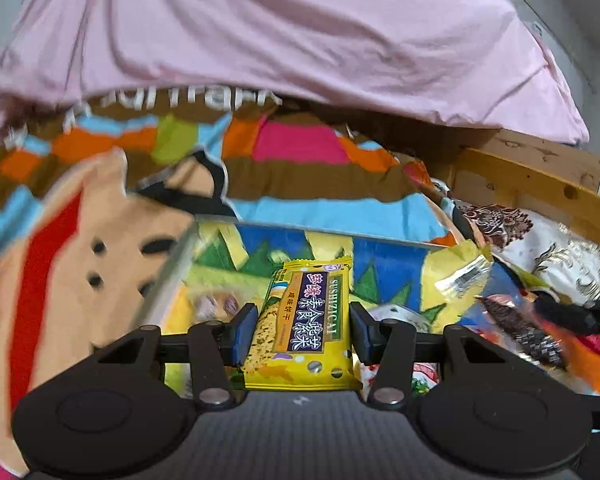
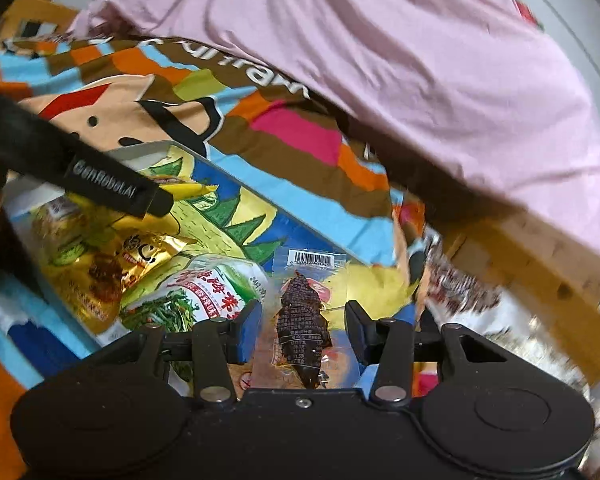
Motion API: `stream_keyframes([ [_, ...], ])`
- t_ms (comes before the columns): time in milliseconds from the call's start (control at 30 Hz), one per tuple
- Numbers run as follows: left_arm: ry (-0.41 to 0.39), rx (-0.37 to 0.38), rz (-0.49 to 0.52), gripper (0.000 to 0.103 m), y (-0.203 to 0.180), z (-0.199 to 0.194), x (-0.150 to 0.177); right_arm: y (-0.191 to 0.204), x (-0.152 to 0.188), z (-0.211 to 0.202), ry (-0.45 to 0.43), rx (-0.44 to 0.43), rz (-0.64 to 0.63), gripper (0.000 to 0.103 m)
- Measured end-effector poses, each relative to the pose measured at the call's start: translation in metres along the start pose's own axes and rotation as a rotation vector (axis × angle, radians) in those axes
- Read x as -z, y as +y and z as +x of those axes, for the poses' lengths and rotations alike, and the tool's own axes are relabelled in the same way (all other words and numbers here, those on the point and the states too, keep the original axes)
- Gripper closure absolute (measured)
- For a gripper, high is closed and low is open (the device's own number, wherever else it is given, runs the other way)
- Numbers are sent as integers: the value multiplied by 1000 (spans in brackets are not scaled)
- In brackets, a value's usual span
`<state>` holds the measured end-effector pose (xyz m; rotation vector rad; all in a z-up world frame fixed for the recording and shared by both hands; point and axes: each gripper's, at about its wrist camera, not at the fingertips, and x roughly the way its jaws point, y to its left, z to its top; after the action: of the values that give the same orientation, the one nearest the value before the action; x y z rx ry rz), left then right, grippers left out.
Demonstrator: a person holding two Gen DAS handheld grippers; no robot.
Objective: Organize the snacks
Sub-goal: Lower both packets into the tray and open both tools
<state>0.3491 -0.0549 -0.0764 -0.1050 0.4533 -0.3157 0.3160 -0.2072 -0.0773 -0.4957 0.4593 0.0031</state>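
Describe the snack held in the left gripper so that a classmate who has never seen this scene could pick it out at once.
Find the colourful cartoon bedspread under the pink blanket. The left gripper holds a yellow packet above a tray of snacks. Unlike its neighbours, it carries a dark purple label with Chinese characters.
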Motion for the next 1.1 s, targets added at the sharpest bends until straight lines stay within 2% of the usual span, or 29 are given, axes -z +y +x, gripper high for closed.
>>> stream_keyframes([
  [200, 11, 36, -26, 50, 2, 11, 2, 5, 3, 14, 43, -7, 25, 55],
  [700, 91, 21, -12, 50, 3, 31, 12, 10, 9, 24, 76, -16, 35, 55],
  [733, 91, 19, -8, 50, 2, 31, 12, 9, 9, 25, 81, -20, 40, 50],
  [767, 93, 19, -6, 50, 2, 31, 12, 9, 9, 27, 88, -21, 46, 42],
  [833, 98, 20, -6, 48, 2, 31, 12, 7, 9, 29, 97, -21, 61, 34],
  [900, 105, 27, -24, 36, 4, 32, 13, 5, 8, 27, 99, -25, 72, 31],
  [1000, 108, 41, -57, 30, 7, 32, 13, 5, 7, 23, 87, -23, 67, 26],
  [1100, 97, 35, -48, 26, 6, 28, 11, 1, 5, 16, 73, -17, 78, 21],
])
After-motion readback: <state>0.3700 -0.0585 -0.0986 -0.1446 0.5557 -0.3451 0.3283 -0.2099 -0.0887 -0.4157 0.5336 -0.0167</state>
